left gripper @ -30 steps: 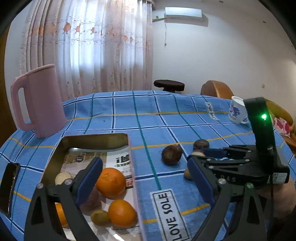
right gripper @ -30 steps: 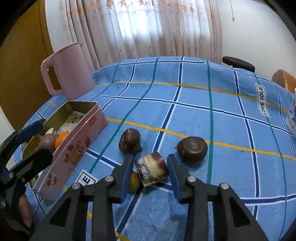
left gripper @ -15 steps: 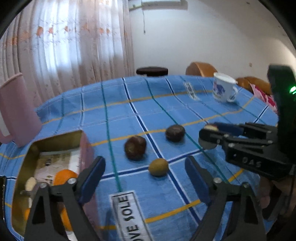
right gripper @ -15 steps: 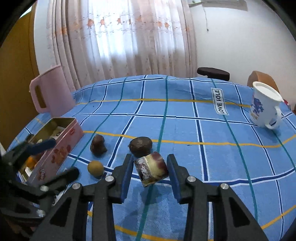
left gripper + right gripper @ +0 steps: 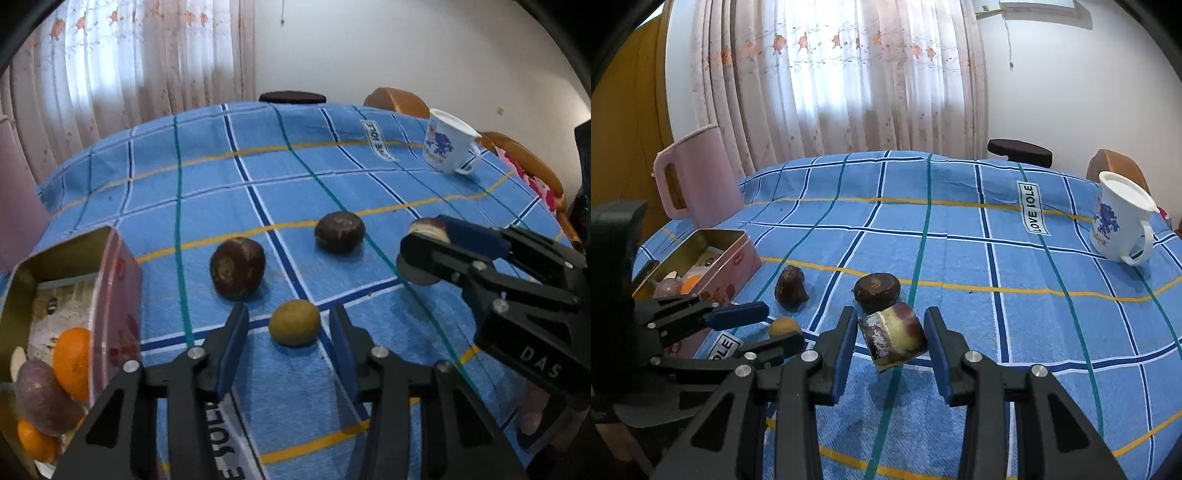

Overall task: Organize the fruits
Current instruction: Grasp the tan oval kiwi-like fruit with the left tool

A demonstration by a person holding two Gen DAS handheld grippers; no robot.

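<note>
My left gripper (image 5: 286,332) is open with its fingers on either side of a small olive-brown fruit (image 5: 294,322) on the blue cloth. Two dark brown fruits lie beyond it, one to the left (image 5: 237,267) and one to the right (image 5: 339,232). My right gripper (image 5: 891,343) is shut on a cut piece of fruit (image 5: 892,338) with pale flesh and purple skin, held above the cloth. A pink tin (image 5: 118,295) at the left holds oranges (image 5: 72,362) and a purple fruit (image 5: 40,395). The right gripper also shows in the left wrist view (image 5: 424,245).
A white mug (image 5: 1119,218) with a blue print stands at the far right. A pink jug (image 5: 698,173) stands at the back left, behind the tin (image 5: 735,258). A dark stool (image 5: 1019,153) and wooden chairs are past the table's far edge.
My left gripper moved right from over the tin to the olive-brown fruit and narrowed around it. My right gripper lifted the cut fruit piece up and to the right.
</note>
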